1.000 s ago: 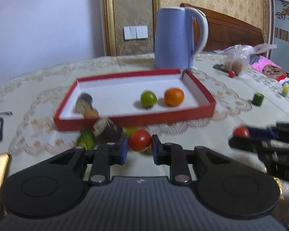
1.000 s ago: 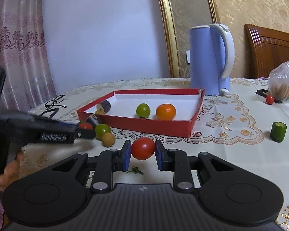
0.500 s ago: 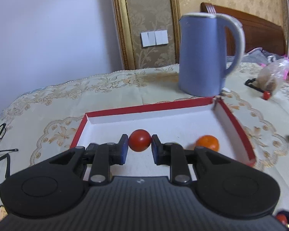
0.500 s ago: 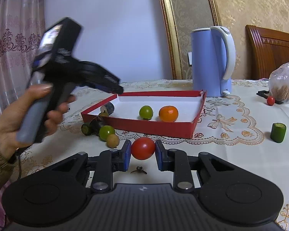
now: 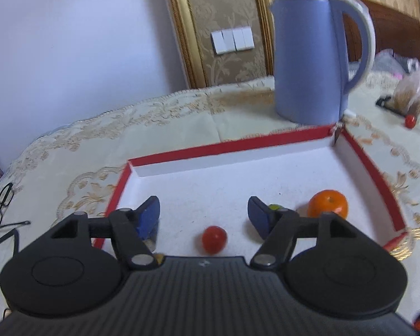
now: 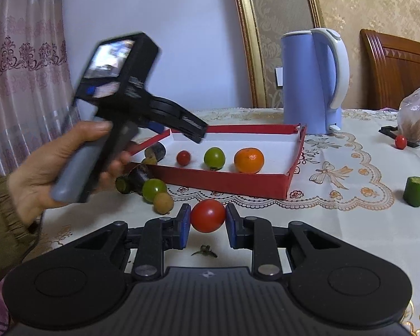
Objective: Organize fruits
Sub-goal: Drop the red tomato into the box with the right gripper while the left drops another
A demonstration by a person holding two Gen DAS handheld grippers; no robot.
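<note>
while the left tool spreads over a round tomato, the right tool pinches another.

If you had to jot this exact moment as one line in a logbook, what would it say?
left gripper: jaws opening, small red tomato dropped in red tray | right gripper: shut on red tomato, outside tray

red tray, blue kettle, orange mandarin

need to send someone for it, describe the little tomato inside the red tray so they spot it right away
Find the tall blue kettle; the shallow red cardboard tray lies before it. Three round fruits line up inside: the small red tomato is leftmost, beside the green fruit, and the smallest.
</note>
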